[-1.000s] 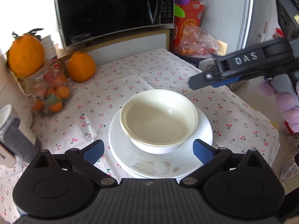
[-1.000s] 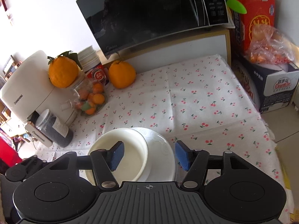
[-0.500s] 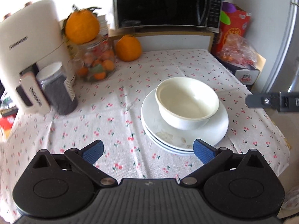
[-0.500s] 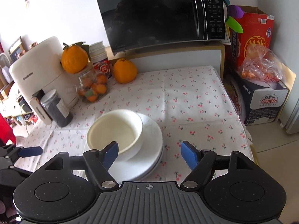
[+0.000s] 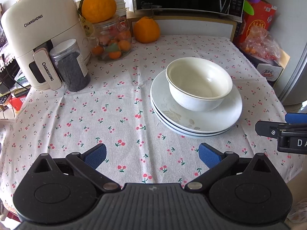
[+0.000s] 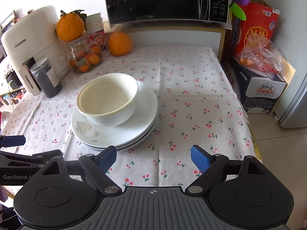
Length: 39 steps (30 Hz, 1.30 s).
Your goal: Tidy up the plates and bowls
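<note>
On the table: a cherry-print tablecloth (image 5: 119, 103) with the whole stack sitting right of centre in the left wrist view, nothing else of the task's stuff lying around.
Bowl: white bowl (image 5: 199, 83) sits upright on top of the plates (image 5: 193, 122), a bit off-centre toward the back of the stack. Looks like two bowls nested, since there's a double rim, but I can't swear to it.
Plates: a stack of white plates, flat on the cloth, at least two edges visible.
Right gripper: right gripper (image 6: 153, 156) has just been opening its jaws and they now stand wide apart with only cloth between them. A second ago it was right over the bowl and plates; now it's pulled back, with its left pad just beside the near edge of the stack.
Left gripper: left gripper (image 5: 152, 155) is spread wide too, holding nothing. It has backed off as well, with the stack well ahead of the fingertips instead of right between them.
What changed: both hands let go and retreated, and the bowl stayed put on the plates.
What that means: I'd say the stacking is basically done, or at least this placement is. Nothing visibly left to collect.
Background clutter: microwave (image 6: 165, 0), air fryer (image 5: 42, 30), jar of fruit (image 5: 111, 40), all well clear of the stack.
</note>
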Each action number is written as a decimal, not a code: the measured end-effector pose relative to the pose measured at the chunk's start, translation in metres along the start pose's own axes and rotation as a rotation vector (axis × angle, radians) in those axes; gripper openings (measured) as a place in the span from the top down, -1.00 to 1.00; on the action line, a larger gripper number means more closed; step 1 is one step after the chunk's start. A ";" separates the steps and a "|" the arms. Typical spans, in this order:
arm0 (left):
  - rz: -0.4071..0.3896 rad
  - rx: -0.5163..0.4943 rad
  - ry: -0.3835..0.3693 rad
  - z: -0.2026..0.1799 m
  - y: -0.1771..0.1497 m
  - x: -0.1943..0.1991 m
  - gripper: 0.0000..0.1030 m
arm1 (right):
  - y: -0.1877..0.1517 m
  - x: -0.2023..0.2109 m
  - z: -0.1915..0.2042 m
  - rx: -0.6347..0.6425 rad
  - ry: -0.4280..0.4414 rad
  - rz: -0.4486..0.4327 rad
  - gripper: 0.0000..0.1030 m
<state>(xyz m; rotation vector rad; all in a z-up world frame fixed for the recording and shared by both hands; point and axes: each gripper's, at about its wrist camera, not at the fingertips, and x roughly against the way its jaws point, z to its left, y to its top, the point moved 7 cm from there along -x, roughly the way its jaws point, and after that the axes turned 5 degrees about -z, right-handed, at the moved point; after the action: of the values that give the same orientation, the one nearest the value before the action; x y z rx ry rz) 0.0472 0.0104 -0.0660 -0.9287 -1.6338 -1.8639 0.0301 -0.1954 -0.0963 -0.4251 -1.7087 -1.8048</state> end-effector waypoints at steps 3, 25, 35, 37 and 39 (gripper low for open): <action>-0.003 -0.013 0.001 -0.002 0.000 0.000 -0.99 | 0.000 -0.002 -0.001 -0.023 0.001 0.011 -0.69; 0.007 -0.020 0.001 -0.005 0.000 -0.001 -0.99 | -0.001 -0.008 0.005 0.007 -0.006 0.029 -0.70; 0.007 -0.030 -0.001 -0.007 0.000 0.000 -0.99 | 0.000 -0.008 0.005 0.002 -0.006 0.029 -0.70; 0.009 -0.031 0.001 -0.007 0.001 -0.001 -0.99 | 0.001 -0.008 0.006 0.003 -0.004 0.029 -0.70; 0.009 -0.029 -0.001 -0.007 0.001 -0.001 -0.99 | 0.001 -0.009 0.006 0.003 -0.005 0.029 -0.70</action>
<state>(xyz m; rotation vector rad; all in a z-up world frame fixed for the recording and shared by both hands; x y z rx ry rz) 0.0471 0.0034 -0.0664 -0.9479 -1.6039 -1.8860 0.0361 -0.1880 -0.1002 -0.4510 -1.6993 -1.7822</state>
